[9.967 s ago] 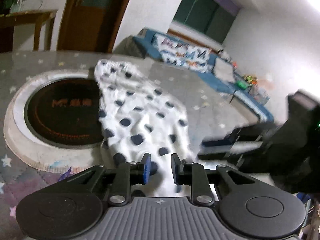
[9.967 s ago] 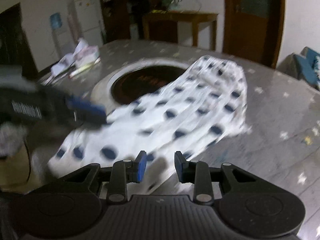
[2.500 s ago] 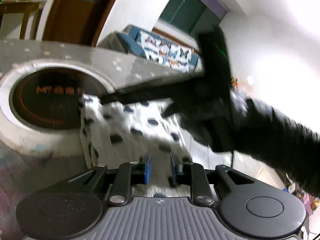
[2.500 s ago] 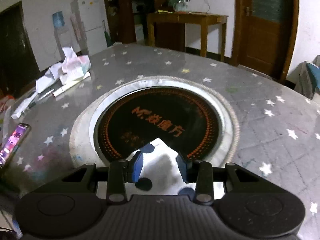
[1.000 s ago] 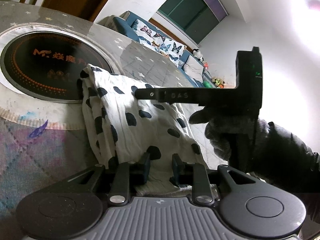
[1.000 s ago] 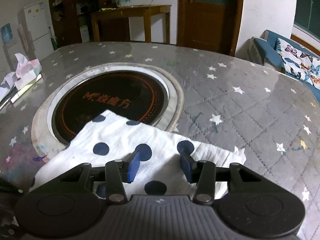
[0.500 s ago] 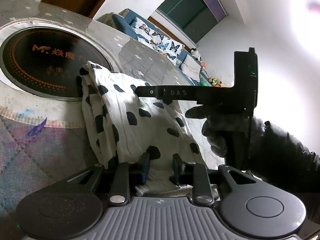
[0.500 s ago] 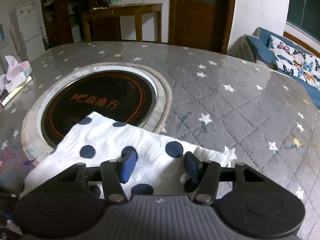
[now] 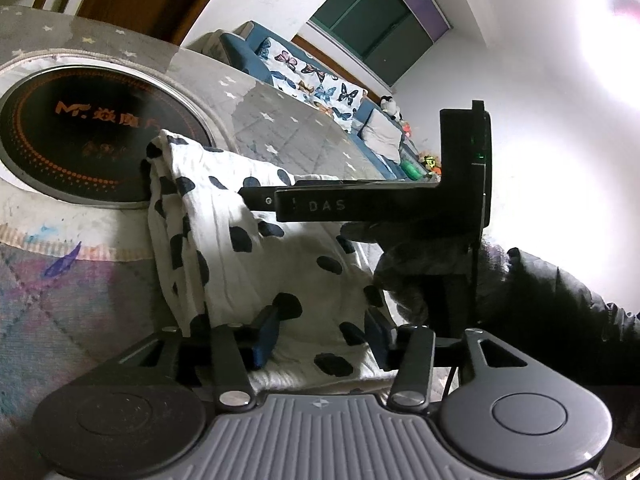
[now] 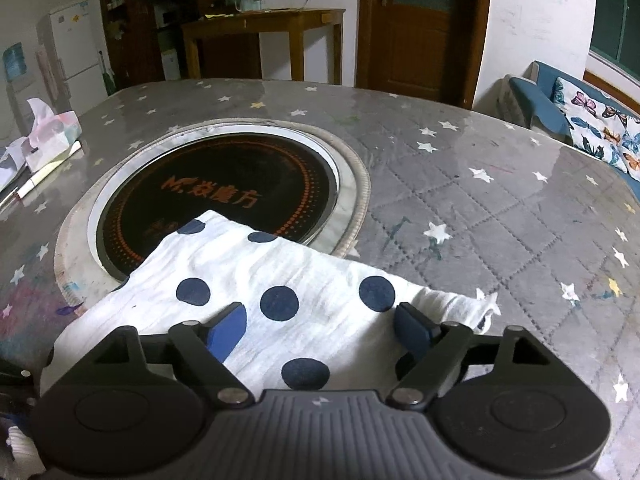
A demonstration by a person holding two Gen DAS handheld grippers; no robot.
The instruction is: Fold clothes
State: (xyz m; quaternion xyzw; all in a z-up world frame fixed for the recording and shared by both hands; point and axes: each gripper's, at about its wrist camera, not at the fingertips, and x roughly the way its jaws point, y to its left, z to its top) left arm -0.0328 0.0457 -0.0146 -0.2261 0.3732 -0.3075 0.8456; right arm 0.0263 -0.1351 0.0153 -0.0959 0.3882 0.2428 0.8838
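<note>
While both sets of jaws are opening off the spotted cloth point(image 10: 280, 280), the left gripper point(image 9: 320, 340) and right gripper point(image 10: 320, 328) tilt downward

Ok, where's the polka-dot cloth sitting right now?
In the right wrist view the polka-dot cloth lies folded on the star-patterned table just ahead of the right gripper, its far corner overlapping the round black cooktop.

We see a grey star-printed table cover point(image 10: 500, 208) with a round black cooktop point(image 10: 224, 196) set into it (orange lettering on the glass). At its left edge lie crumpled tissues point(image 10: 48, 128). Beyond stand a wooden side table point(image 10: 264, 28), a brown door point(image 10: 420, 20), a white fridge point(image 10: 74, 40) and a blue sofa with butterfly cushions point(image 9: 316, 88).
</note>
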